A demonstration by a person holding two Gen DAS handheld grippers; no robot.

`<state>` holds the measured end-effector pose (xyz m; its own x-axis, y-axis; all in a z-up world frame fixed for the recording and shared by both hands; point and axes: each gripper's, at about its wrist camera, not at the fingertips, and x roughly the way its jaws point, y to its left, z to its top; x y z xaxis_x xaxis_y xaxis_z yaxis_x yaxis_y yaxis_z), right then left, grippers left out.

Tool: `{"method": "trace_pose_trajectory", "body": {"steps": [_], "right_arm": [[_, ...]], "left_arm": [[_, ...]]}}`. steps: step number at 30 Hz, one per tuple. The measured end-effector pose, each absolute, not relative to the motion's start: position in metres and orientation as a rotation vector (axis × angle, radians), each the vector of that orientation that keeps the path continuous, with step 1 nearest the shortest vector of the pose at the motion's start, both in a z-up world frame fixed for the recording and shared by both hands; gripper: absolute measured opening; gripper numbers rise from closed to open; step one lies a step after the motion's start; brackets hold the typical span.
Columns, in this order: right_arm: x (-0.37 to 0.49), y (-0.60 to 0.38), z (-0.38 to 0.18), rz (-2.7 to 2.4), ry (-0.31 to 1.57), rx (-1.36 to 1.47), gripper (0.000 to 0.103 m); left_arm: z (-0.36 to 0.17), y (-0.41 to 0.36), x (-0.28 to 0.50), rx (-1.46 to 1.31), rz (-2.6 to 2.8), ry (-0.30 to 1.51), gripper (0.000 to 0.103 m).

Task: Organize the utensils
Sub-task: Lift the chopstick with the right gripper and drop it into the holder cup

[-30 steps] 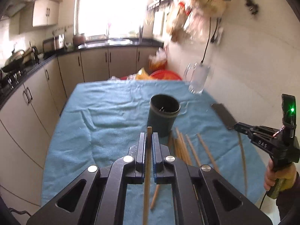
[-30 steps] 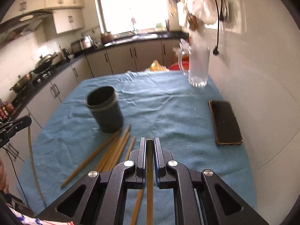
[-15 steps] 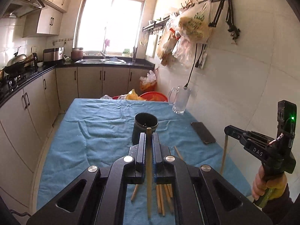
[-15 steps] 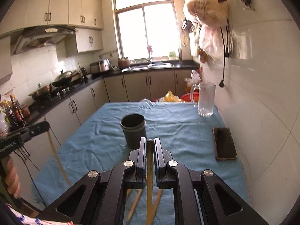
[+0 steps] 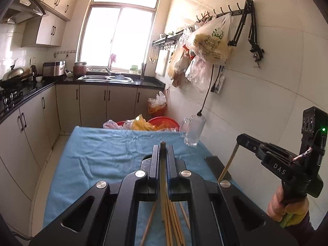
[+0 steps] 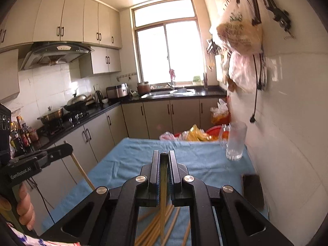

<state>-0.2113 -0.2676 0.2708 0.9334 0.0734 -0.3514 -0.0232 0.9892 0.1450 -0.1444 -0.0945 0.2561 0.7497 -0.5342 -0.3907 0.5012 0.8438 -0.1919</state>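
Observation:
My left gripper (image 5: 163, 149) is shut on a wooden chopstick (image 5: 162, 186) that hangs down between its jaws. My right gripper (image 6: 163, 155) is shut on another chopstick (image 6: 163, 201), also hanging down. Both are raised high above the blue-cloth table (image 5: 106, 153). Several loose chopsticks (image 5: 174, 223) lie on the cloth below; they also show in the right wrist view (image 6: 151, 225). The dark utensil cup is hidden behind the grippers' bodies. The right gripper shows from the side in the left view (image 5: 238, 139), the left gripper in the right view (image 6: 68, 148).
A glass mug (image 5: 193, 132) stands at the table's far right by the wall. A dark phone (image 6: 252, 190) lies near the right edge. Red basins and bags (image 5: 151, 123) sit beyond the far end. Cabinets (image 5: 20, 133) line the left side.
Both grippers have lifted and tilted up with their chopsticks. The cup, visible before, has dropped out of sight behind the gripper bodies.

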Motion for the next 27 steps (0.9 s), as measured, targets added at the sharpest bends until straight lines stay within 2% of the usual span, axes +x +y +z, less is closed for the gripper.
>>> {"method": "trace_pose_trajectory", "body": {"steps": [6, 12, 17, 21, 26, 27], "right_arm": [[-0.158, -0.274, 0.305, 0.066, 0.308, 0.169, 0.007], [-0.102, -0.276, 0.313, 0.026, 0.284, 0.178, 0.008], [-0.056, -0.28, 0.281, -0.013, 0.361, 0.183, 0.008], [-0.03, -0.287, 0.242, -0.003, 0.475, 0.224, 0.008], [-0.013, -0.296, 0.21, -0.008, 0.557, 0.253, 0.008], [-0.012, -0.299, 0.209, -0.021, 0.558, 0.262, 0.011]], "left_arm": [[0.291, -0.112, -0.097, -0.084, -0.558, 0.433, 0.005], [0.305, -0.139, -0.044, -0.08, -0.522, 0.443, 0.005], [0.282, -0.161, 0.002, -0.069, -0.49, 0.51, 0.005], [0.245, -0.175, 0.034, -0.065, -0.475, 0.638, 0.005], [0.217, -0.172, 0.051, -0.077, -0.439, 0.706, 0.005], [0.215, -0.169, 0.051, -0.08, -0.435, 0.704, 0.006]]}}
